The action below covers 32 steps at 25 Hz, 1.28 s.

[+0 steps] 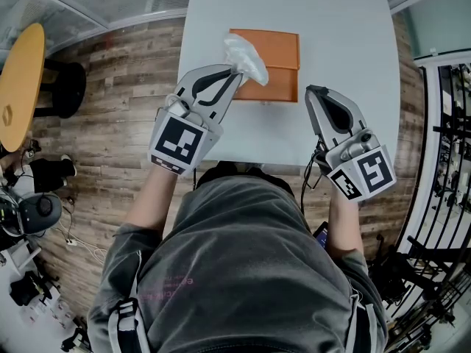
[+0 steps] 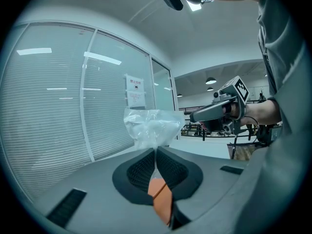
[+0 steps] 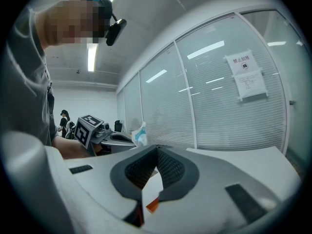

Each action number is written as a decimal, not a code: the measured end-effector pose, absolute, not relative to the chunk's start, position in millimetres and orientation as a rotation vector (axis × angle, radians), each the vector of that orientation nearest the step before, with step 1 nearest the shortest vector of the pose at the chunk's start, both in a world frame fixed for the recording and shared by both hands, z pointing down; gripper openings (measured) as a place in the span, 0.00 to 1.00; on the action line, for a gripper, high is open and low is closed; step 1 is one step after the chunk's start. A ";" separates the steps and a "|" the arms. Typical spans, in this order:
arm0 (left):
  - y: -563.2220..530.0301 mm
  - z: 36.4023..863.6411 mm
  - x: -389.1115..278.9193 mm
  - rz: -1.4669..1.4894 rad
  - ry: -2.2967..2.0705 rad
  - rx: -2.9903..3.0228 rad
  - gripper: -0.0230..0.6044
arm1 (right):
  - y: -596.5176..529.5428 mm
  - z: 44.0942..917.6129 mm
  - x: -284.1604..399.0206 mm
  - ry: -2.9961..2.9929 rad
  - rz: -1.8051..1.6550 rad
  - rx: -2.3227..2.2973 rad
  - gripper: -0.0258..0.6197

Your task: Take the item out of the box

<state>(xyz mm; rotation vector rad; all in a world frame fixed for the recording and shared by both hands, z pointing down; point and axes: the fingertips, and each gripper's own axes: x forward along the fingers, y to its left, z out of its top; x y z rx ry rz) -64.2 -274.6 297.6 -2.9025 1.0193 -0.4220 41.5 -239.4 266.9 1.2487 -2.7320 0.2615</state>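
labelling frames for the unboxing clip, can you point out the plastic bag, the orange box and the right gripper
plastic bag [image 1: 246,56], head view, middle of the crumpled film
orange box [image 1: 280,48], head view, bare top right of the bag
right gripper [image 1: 315,90], head view, where its shut jaw tips meet

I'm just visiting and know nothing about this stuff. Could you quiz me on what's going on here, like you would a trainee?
1. True or false: the left gripper is shut on a clear plastic bag.
2. What colour is the box on the table? A orange, B blue, C green.
3. Fill in (together/apart): the right gripper has its jaws ___, nothing between them.
Key: 1 true; 2 A; 3 together.
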 end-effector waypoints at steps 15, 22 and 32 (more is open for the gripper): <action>-273.5 301.8 -61.5 -0.435 1.021 -2.906 0.08 | -238.3 271.5 41.9 -2.729 0.267 1.224 0.04; -272.7 301.0 -62.3 -0.434 1.022 -2.909 0.08 | -237.3 271.3 40.0 -2.725 0.265 1.215 0.04; -276.0 306.1 -59.0 -0.454 1.013 -2.917 0.08 | -240.1 272.1 42.4 -2.722 0.265 1.208 0.04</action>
